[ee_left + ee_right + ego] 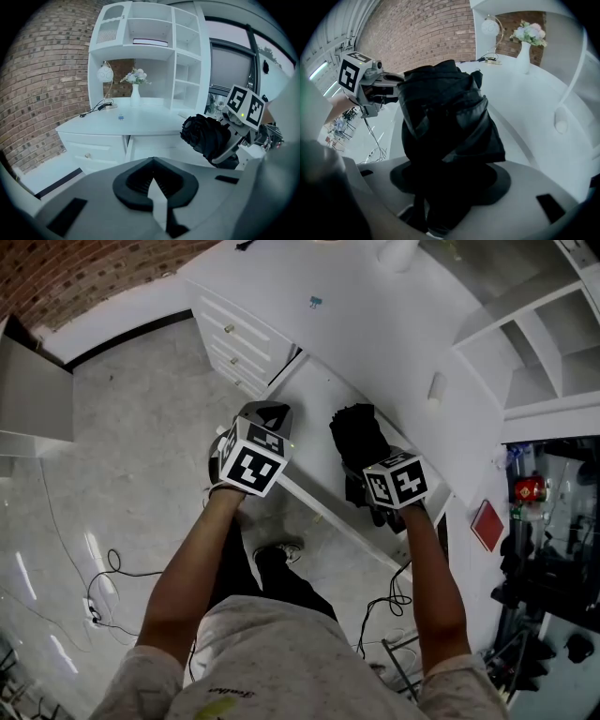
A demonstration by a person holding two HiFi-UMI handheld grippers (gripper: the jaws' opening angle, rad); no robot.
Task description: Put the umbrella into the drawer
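Observation:
A black folded umbrella [356, 439] hangs over the open white drawer [309, 395] of the desk, with my right gripper [364, 479] shut on its lower end. The left gripper view has the umbrella [205, 133] at the right, held out by the right gripper [233, 146] above the drawer [151, 149]. Its bunched fabric [445, 117] fills the right gripper view and hides the jaws there. My left gripper [265, 414] hovers by the drawer's left front corner; its jaws look shut with nothing between them. It also appears to the left of the umbrella as the left gripper [378, 90].
The white desk top [375, 324] carries a round lamp [105, 74], a vase of flowers [135, 91] and a small blue clip [315, 302]. Side drawers with knobs [232, 341] stand left of the open one. Shelves rise behind. Cables [111, 568] lie on the floor by the person's legs.

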